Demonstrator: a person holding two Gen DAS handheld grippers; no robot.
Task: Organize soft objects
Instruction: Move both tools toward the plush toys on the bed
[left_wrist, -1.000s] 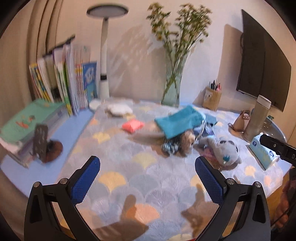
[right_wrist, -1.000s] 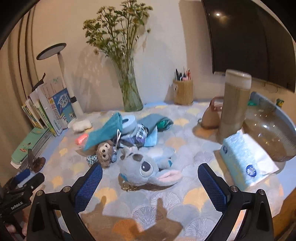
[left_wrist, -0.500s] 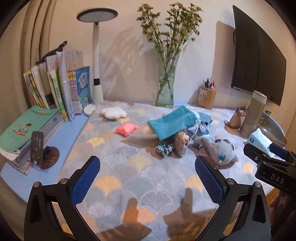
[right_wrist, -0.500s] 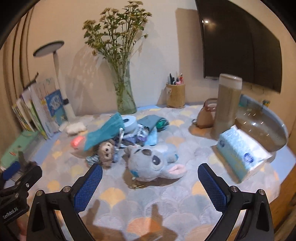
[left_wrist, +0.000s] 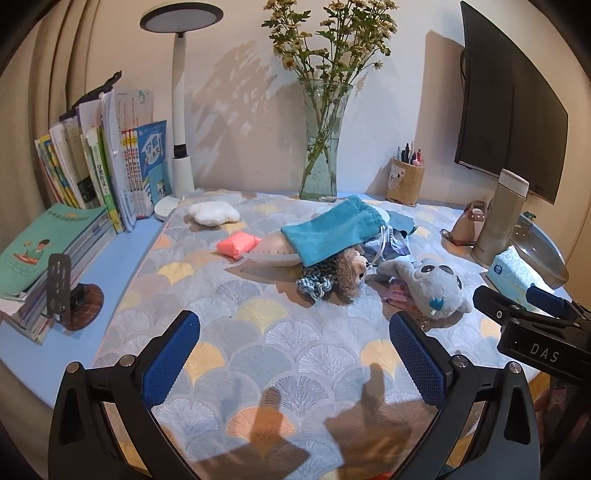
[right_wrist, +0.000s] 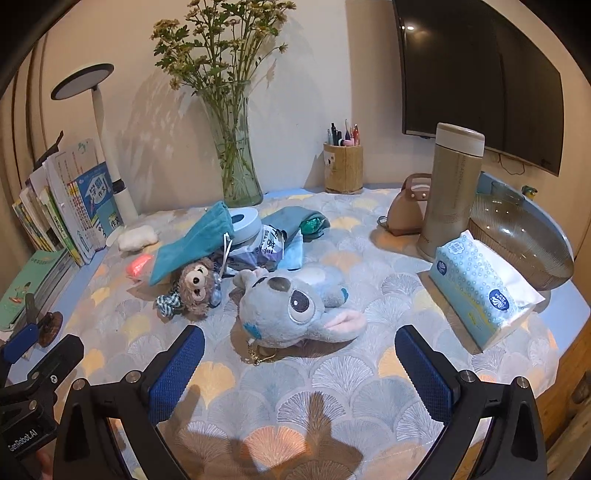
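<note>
A pile of soft things lies mid-table on a scallop-patterned cloth (left_wrist: 258, 354): a grey plush animal (right_wrist: 291, 310) (left_wrist: 432, 284), a small brown bear (right_wrist: 197, 282) (left_wrist: 351, 267), a teal pouch (left_wrist: 332, 230) (right_wrist: 192, 245), a pink soft block (left_wrist: 238, 243) and a white cloud-shaped pillow (left_wrist: 214, 214). My left gripper (left_wrist: 295, 354) is open and empty, held near the table's front edge. My right gripper (right_wrist: 299, 358) is open and empty, just short of the grey plush.
Books (left_wrist: 96, 173) and a desk lamp (left_wrist: 181, 110) stand at the left. A glass vase with flowers (left_wrist: 321, 147) and a pen holder (left_wrist: 404, 181) stand at the back. A thermos (right_wrist: 450, 192), a tissue pack (right_wrist: 476, 291) and a glass bowl (right_wrist: 524, 240) sit at the right.
Both grippers have drawn back and risen a little, so more of the table shows. The right gripper now faces the grey plush more squarely. Both stay open and empty.
</note>
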